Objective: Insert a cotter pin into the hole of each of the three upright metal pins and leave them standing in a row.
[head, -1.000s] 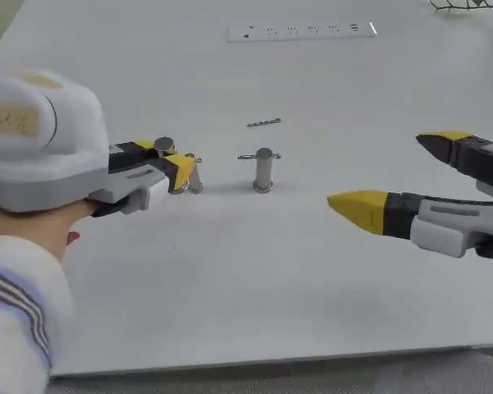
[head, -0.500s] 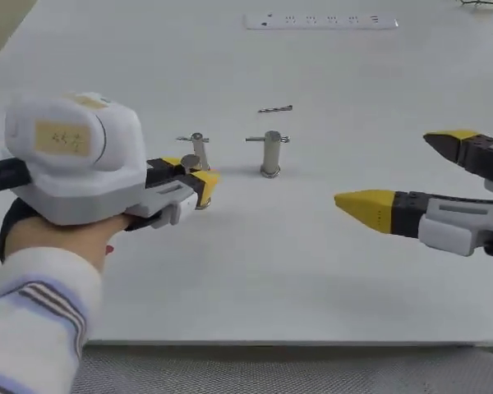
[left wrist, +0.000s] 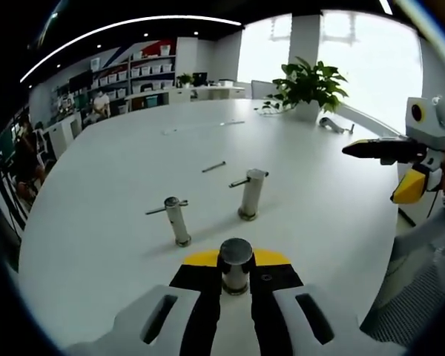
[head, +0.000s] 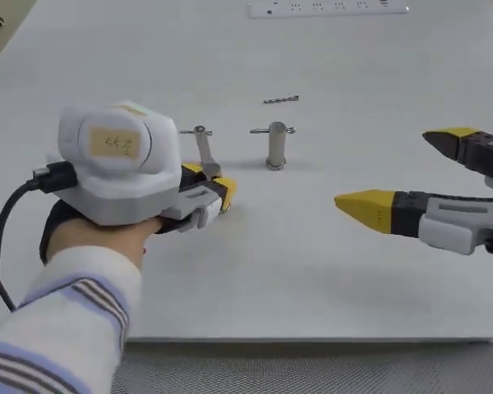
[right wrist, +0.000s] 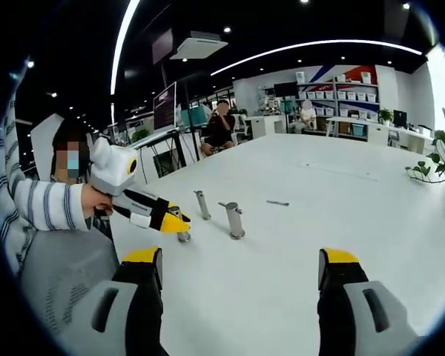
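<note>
The gripped pin (left wrist: pixel 236 256) stands between the jaws of your left gripper (head: pixel 220 194), which are clamped on its shaft just below the round head. It sits on the white bench (head: pixel 255 271) left of the middle, a little closer to the near edge than the other two.

Just beyond your left jaw tips stands the second pin (head: pixel 205 152) with a cotter pin (head: pixel 189 131) lying crosswise through its top. To the right of it, apart from it, the third pin (head: pixel 276 148) stands upright with its own cotter (head: pixel 263 130) through the head.

Further toward the far edge, past the third pin, a loose cotter pin (head: pixel 280 100) lies flat on the bench, well apart from all three.

Your right gripper (head: pixel 403 172) hangs over the right side of the bench, well away from the pins. Its yellow-tipped jaws are spread wide with nothing between them.

A white power strip (head: pixel 329 8) lies along the far edge.
</note>
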